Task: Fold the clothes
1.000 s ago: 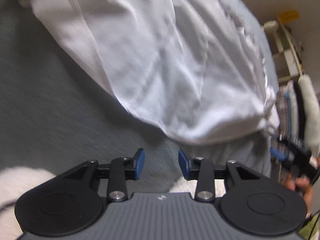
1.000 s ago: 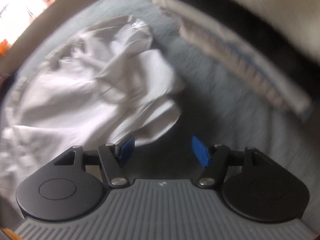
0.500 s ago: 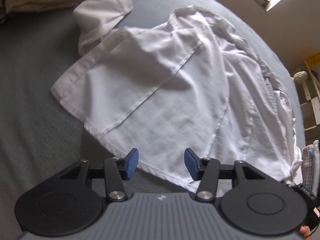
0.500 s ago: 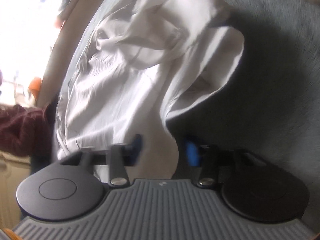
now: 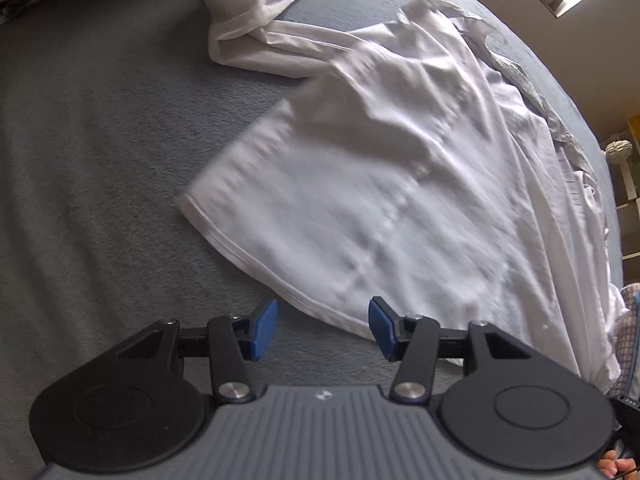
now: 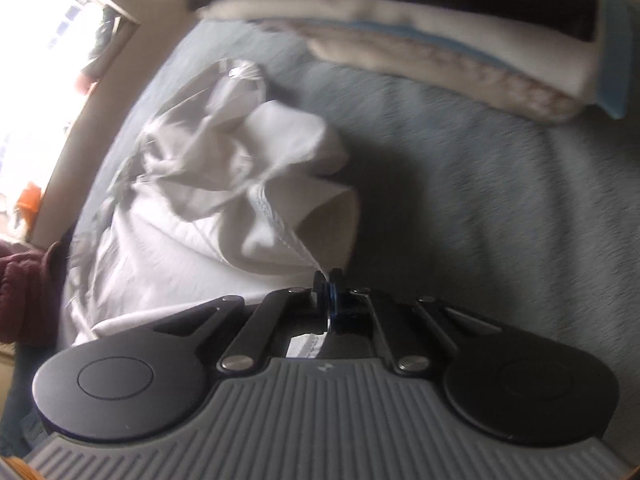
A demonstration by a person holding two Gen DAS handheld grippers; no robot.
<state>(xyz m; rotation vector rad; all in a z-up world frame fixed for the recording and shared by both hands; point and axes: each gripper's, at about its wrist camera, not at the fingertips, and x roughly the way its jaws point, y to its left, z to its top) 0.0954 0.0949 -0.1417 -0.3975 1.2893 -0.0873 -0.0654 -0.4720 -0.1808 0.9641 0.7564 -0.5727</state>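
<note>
A wide grey fabric-covered surface (image 5: 100, 168) is being used as the folding area, with a stack of folded light and dark textiles (image 6: 440, 20) lying at its far edge in the right wrist view; a crumpled white thin-cotton shirt (image 5: 400, 184) is being spread across the right half of it, one sleeve (image 5: 256, 20) trailing to the far left. The right gripper (image 6: 330, 296) is being held clenched on a stitched edge of the shirt, which is being pulled taut toward it; the left gripper (image 5: 322, 330) is being held released, its blue pads apart just above the near hem (image 5: 256, 258), nothing between them. A slip is being risked, since only a thin seam is being pinched; the far bunched folds could be dragged into worse creases if the pull is being made one-sided.
</note>
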